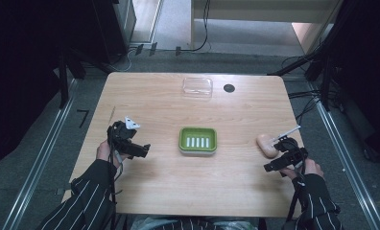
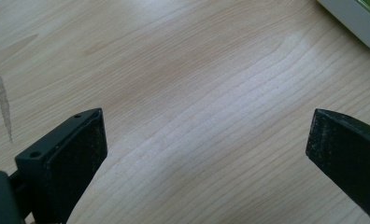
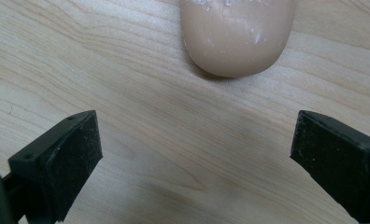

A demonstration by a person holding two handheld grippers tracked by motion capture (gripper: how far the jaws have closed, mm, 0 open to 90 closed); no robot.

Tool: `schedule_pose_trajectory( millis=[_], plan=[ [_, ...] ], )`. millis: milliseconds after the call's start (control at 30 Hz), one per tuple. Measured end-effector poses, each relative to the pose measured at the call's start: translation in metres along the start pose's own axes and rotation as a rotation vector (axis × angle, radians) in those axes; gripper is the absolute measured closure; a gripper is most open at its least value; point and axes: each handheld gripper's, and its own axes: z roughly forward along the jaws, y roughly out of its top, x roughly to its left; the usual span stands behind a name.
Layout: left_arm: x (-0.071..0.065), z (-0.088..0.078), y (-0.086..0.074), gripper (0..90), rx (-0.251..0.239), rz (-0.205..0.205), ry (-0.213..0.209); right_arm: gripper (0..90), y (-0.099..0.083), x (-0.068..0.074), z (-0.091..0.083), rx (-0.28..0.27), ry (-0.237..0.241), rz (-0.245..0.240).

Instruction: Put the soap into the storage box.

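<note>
A peach-coloured bar of soap [image 1: 267, 144] lies on the right part of the tabletop [image 1: 193, 191], flat on the wood. In the right gripper view the soap [image 3: 237, 35] sits just beyond the right tongs [image 3: 192, 154], centred ahead of the gap, its rounded end flecked with white; the jaws stand wide apart with bare wood between them. In the high view the right tongs [image 1: 272, 166] are just beside the soap, held low by the right hand [image 1: 309, 167].

A green soap dish [image 1: 198, 140] rests at the middle of the tabletop, well apart from the soap, with a row of pale slots in its floor. The left tongs [image 1: 145, 149] are left of the dish, held by the left hand [image 1: 104, 151]; in the left gripper view the left tongs [image 2: 206, 154] are spread wide over empty wood, and a corner of the dish [image 2: 356, 21] shows at top right.

Near the far edge lie a clear plastic lid [image 1: 197, 87] and a small dark round hole [image 1: 229, 88].

The tabletop is pale wood with fine grain and a thin grey scuff [image 2: 2, 100]. Around it is grey carpet [image 1: 44, 158], with metal rails, cables and dark stands along the sides. Both sleeves are dark with white pinstripes. No writing can be read.
</note>
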Motion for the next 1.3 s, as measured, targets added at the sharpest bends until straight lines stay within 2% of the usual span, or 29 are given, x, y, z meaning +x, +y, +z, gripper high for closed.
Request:
schedule_pose_trajectory(
  millis=[267,367,433,567,700,767,1067,1167,1300],
  plan=[
    [-0.001,-0.001,0.000,0.0,-0.001,-0.003,0.003,2.5,-0.001,0.001,-0.001,-0.002,0.007,-0.009],
    [0.001,0.000,-0.003,0.0,0.011,-0.015,0.001,2.5,0.000,0.001,-0.001,-0.004,0.013,0.002],
    [0.003,-0.002,-0.001,0.0,-0.005,-0.028,0.008,2.5,0.002,0.003,0.000,-0.001,0.014,-0.009],
    [0.000,-0.001,0.001,0.0,-0.007,-0.011,0.004,2.5,0.004,0.005,0.001,0.002,0.004,-0.022],
    [0.000,0.002,-0.003,0.0,0.016,-0.006,-0.008,2.5,0.006,0.003,-0.002,-0.011,0.004,-0.018],
    [0.003,0.001,-0.002,0.0,-0.006,-0.023,-0.004,2.5,0.008,0.004,-0.001,-0.006,-0.003,-0.021],
    [0.001,0.007,0.005,0.0,-0.007,-0.005,-0.025,2.1,0.012,-0.004,0.001,-0.004,-0.025,-0.027],
    [0.001,0.007,0.005,0.0,-0.003,-0.001,-0.026,2.1,0.016,-0.006,0.001,-0.005,-0.020,-0.040],
    [0.000,0.006,0.004,0.0,-0.006,-0.003,-0.025,2.0,0.018,-0.005,0.000,-0.008,-0.021,-0.032]
  ],
)
